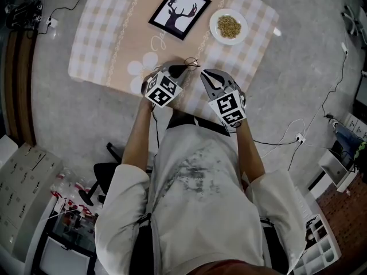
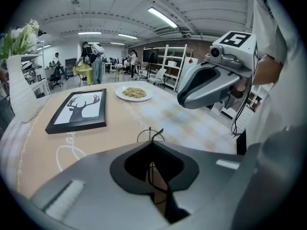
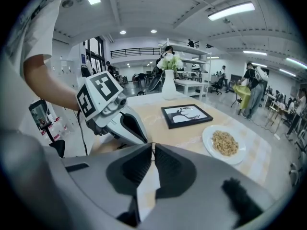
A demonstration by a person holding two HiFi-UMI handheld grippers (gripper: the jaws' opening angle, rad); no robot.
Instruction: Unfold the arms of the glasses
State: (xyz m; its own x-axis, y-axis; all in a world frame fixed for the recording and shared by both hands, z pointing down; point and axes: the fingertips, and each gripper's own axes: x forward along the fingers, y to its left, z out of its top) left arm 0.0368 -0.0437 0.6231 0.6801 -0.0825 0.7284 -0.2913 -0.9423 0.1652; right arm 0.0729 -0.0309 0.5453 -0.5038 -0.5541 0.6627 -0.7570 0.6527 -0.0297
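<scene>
Near the lower edge of the bench [image 1: 103, 33], at the centre of the head view, the left gripper [image 1: 176, 71] pins the glasses [image 2: 150, 135] so the frame stays put while an arm is swung out. Its jaws are narrow, clamped on the thin wire frame. The right gripper [image 1: 205, 77] sits just right of it, placed to work an arm. Its jaws are almost together, and a thin dark line at their tips may be an arm, though I cannot confirm that.

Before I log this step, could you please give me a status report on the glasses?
Left gripper shut on glasses, arms unreadable. Right gripper shut, empty, close alongside. Picture frame and plate farther back, not in the way.
</scene>
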